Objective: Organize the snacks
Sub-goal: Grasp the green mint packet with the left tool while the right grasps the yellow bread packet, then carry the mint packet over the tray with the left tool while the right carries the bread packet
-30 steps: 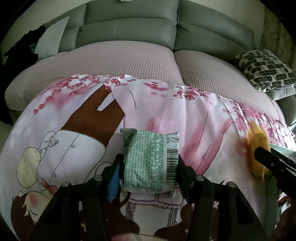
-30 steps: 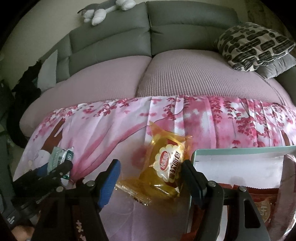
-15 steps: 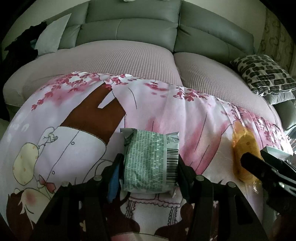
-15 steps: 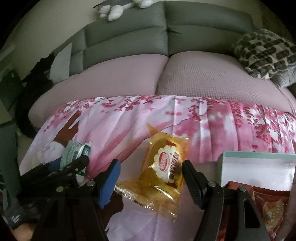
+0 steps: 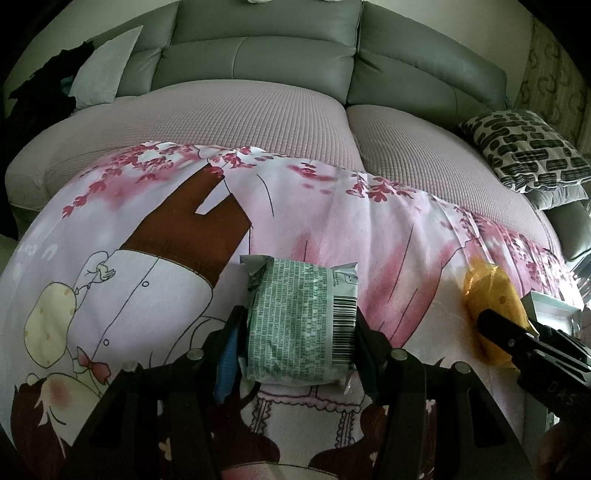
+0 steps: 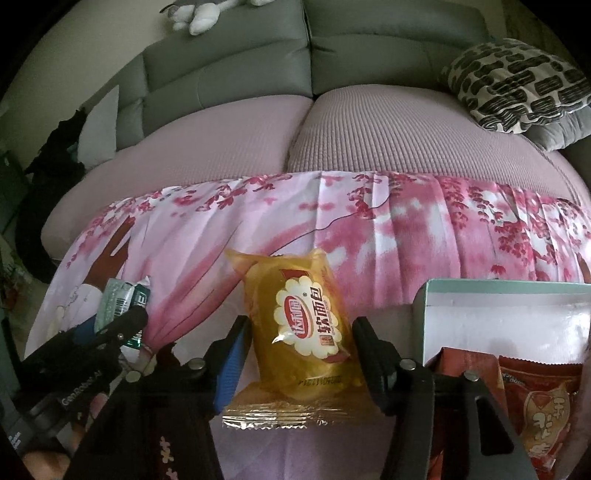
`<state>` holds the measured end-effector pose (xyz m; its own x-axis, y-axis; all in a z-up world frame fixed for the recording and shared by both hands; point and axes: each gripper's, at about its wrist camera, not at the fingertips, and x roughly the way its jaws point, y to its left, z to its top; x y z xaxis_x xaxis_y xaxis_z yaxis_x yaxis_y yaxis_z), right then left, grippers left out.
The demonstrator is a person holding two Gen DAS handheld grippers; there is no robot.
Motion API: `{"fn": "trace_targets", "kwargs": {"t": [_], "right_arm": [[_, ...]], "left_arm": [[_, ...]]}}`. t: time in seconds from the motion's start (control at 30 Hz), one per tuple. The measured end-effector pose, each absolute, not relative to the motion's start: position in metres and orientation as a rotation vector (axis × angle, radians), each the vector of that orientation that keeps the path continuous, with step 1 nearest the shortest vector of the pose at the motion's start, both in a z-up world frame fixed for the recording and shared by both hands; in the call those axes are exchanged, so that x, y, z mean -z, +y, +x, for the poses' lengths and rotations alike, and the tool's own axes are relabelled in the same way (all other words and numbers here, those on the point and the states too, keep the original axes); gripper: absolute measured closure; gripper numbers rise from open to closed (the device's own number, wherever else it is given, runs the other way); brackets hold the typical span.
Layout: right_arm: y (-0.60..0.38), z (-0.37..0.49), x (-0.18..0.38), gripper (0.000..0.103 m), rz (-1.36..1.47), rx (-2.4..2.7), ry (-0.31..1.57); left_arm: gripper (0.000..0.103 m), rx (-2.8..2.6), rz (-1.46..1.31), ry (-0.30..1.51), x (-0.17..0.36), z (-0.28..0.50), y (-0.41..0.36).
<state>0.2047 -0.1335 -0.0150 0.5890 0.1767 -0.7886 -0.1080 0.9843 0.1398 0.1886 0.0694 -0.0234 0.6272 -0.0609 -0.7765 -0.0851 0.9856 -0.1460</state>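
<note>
now both grippers (image 5: pixel 301 328) (image 6: pixel 299 343) on snacks

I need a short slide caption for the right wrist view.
Right hand-held gripper closing on yellow bread packet beside open snack box.

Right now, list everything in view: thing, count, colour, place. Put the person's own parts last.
green snack packet: one, green and white with a barcode, between the left fingers, over the cloth
yellow snack packet: one, golden yellow with a white flower label, between the right fingers
second yellow packet: one, yellow, flat on the cloth under the first
box: one, teal outside, white inside, at right on the cloth
red snack packets: at least two, red, inside the box
cloth: one, pink blossom print, spread over the sofa seat
sofa: one, grey back, mauve seat
patterned cushion: one, black and white, right end of the sofa
plush toy: one, grey and white, on the sofa back
left hand-held gripper: one, black, shut on the green packet
right hand-held gripper: one, black, jaws just closed onto the yellow packet
</note>
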Motion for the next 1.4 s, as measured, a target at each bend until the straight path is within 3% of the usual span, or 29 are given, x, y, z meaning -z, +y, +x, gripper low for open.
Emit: {"fn": "trace_targets", "kwargs": {"t": [0.2, 0.83, 1.4], "right_arm": [[-0.132, 0.202, 0.013, 0.054, 0.085, -0.189, 0.911], [-0.148, 0.152, -0.034, 0.054, 0.149, -0.219, 0.889], [-0.241, 0.09, -0.072, 0.054, 0.283, -0.091, 0.854]], "left_arm": [[0.048, -0.017, -0.179, 0.891, 0.023, 0.188, 0.069], [0.049, -0.011, -0.254, 0.845, -0.011, 0.16, 0.075], [0.049, 0.165, -0.274, 0.825, -0.078, 0.107, -0.026]]}}
